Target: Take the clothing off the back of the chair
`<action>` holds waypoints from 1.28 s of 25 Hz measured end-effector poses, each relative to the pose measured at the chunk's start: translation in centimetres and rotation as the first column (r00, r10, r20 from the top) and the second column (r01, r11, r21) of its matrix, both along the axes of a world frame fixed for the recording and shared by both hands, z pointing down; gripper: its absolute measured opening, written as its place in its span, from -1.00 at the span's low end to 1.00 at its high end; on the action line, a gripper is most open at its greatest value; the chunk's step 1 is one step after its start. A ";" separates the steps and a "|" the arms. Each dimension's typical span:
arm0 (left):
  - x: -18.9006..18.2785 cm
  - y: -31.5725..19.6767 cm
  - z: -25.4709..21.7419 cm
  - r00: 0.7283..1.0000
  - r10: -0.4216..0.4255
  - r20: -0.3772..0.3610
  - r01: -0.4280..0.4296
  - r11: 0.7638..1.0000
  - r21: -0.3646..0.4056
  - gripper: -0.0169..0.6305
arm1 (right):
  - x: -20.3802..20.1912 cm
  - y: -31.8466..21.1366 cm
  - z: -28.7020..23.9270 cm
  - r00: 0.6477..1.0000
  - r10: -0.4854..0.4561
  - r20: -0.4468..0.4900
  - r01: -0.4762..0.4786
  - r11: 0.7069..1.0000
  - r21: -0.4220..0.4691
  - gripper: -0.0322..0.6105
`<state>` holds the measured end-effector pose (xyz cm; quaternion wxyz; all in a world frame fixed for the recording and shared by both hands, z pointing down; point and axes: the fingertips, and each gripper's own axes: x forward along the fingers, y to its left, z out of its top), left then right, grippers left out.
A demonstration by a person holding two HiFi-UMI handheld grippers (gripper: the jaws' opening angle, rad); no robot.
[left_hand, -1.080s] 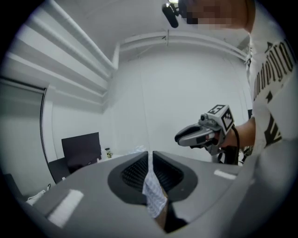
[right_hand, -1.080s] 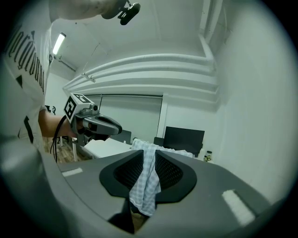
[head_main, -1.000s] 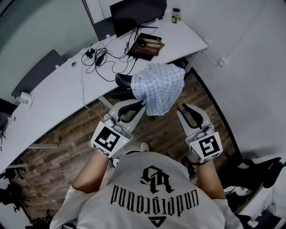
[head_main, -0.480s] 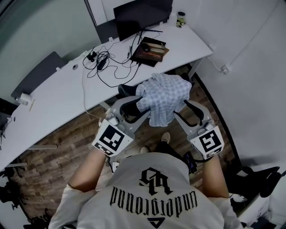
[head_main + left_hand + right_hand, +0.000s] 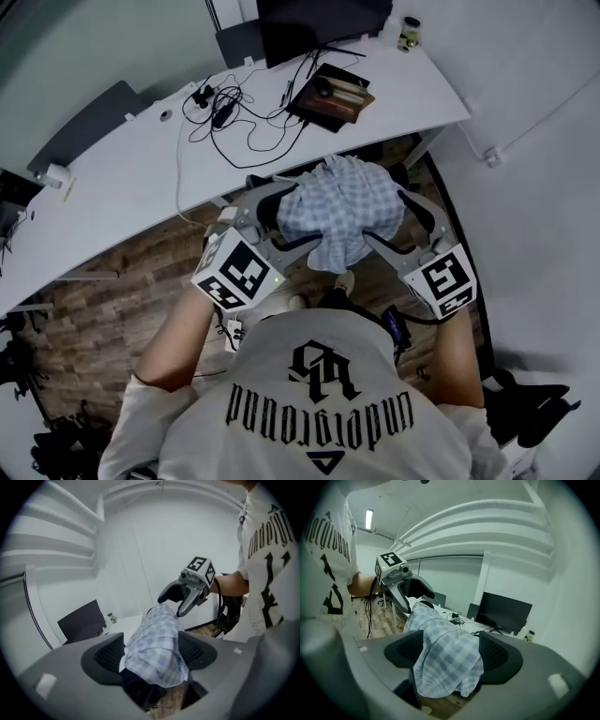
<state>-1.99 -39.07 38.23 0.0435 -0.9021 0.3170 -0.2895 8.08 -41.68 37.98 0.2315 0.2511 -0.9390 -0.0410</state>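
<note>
Blue-checked shirt now lies between the just-opened jaws of left gripper and right gripper.

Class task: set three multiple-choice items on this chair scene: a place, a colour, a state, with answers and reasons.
1. Where is the checked shirt? A on the floor; B over the chair back; C in a drawer.
2. What colour is the desk top? A white; B red; C black.
3. How do the jaws of the left gripper and right gripper stand? A shut empty; B open; C clamped on a cable.
B: it drapes the chair back. A: the top shows white. B: both have just been opening, the checked shirt between them, not clamped.
</note>
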 end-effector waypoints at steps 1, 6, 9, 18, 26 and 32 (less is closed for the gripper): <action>0.0 -0.3 0.4 1.000 -0.002 0.013 0.002 1.000 -0.015 0.28 | -0.2 -0.3 0.2 1.000 -0.014 -0.006 0.014 1.000 -0.006 0.19; 0.1 -1.1 1.7 0.998 -0.007 0.057 0.011 0.997 -0.076 0.32 | -1.0 -1.1 1.0 0.998 -0.069 -0.007 0.069 0.997 -0.034 0.20; 0.1 -1.3 2.0 0.997 -0.006 0.071 0.014 0.994 -0.106 0.33 | -1.3 -1.1 1.4 0.995 -0.099 0.007 0.099 0.993 -0.058 0.20; 0.1 -0.9 2.3 0.993 0.007 0.120 0.013 0.986 -0.164 0.25 | -1.8 -0.9 1.6 0.988 -0.152 0.006 0.152 0.986 -0.073 0.17; 1.1 0.7 2.8 0.991 0.032 0.129 -0.007 0.982 -0.187 -0.26 | -2.2 0.5 1.3 0.985 -0.162 -0.051 0.163 0.987 -0.001 -0.14; 1.4 1.5 1.8 0.995 0.014 0.100 -0.001 0.992 -0.130 -0.42 | -2.3 2.1 0.4 0.990 -0.133 -0.049 0.136 0.989 0.063 -0.47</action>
